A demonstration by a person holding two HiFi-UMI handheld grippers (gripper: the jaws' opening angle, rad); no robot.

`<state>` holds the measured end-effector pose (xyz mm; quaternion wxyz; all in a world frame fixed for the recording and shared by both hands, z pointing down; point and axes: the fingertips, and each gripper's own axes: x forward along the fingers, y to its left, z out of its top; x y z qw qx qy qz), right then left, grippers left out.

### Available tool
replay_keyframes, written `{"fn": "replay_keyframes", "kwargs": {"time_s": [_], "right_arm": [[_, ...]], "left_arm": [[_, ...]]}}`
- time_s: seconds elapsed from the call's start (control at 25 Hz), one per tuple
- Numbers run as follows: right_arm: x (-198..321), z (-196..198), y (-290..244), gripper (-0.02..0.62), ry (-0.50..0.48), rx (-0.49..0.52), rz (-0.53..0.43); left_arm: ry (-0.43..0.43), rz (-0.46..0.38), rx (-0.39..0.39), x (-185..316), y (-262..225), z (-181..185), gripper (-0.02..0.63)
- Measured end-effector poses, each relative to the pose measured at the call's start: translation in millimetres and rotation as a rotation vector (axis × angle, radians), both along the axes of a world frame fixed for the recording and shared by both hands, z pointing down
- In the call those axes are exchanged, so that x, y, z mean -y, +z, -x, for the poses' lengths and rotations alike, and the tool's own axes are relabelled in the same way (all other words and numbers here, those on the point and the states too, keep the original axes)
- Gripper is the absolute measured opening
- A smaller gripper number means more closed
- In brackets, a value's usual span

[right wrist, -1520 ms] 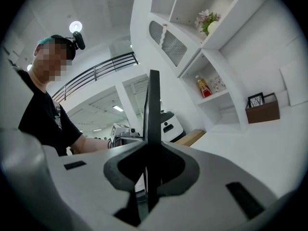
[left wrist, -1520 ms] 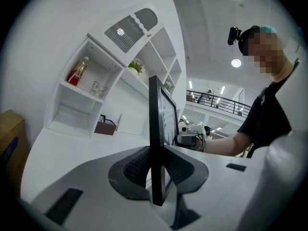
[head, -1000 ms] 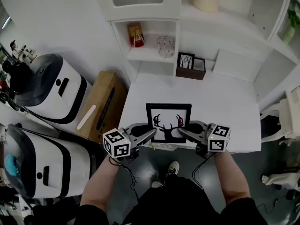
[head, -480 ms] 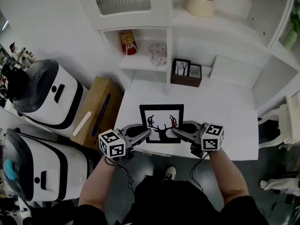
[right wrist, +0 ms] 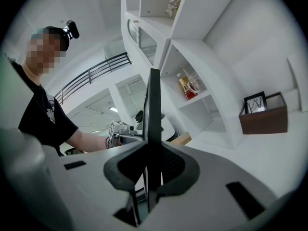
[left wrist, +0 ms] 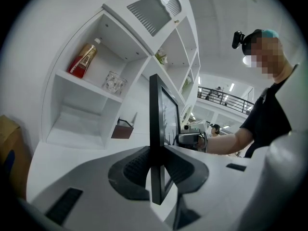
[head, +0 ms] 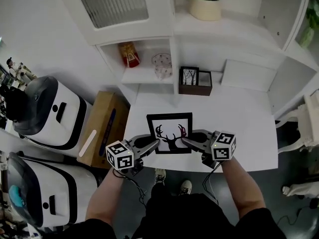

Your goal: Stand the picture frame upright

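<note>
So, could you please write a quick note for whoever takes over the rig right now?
Left claw: shut on the picture frame's left edge.
Right claw: shut on its right edge.
Frame: held upright between both claws over the white table's near side, picture facing the person.
Done: frame gripped and upright.
Left: set it down standing, check it stays, release.

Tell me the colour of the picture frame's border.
Black; the head view shows the picture frame best.
</note>
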<state>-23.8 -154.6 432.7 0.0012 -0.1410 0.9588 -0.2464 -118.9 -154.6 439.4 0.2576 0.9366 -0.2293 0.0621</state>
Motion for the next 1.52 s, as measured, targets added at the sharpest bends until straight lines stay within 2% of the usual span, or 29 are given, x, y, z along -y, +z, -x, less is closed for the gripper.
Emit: {"fn": "replay_keyframes", "kwargs": {"time_s": [0.72, 1.04, 1.52], "right_arm": [[60.3, 41.4, 18.6, 0.051, 0.138, -0.043, 0.042], [85.2, 54.5, 35.1, 0.074, 0.204, -0.101, 0.049], [122.6, 53.7, 73.2, 0.103, 0.265, -0.203, 0.072]], "left_arm": [[0.08, 0.019, 0.014, 70.2, 18.5, 41.5, 0.087], [0.096, 0.025, 0.016, 93.7, 31.1, 54.1, 0.087], [0.118, 0.034, 0.052, 130.4, 63.1, 52.5, 0.087]]}}
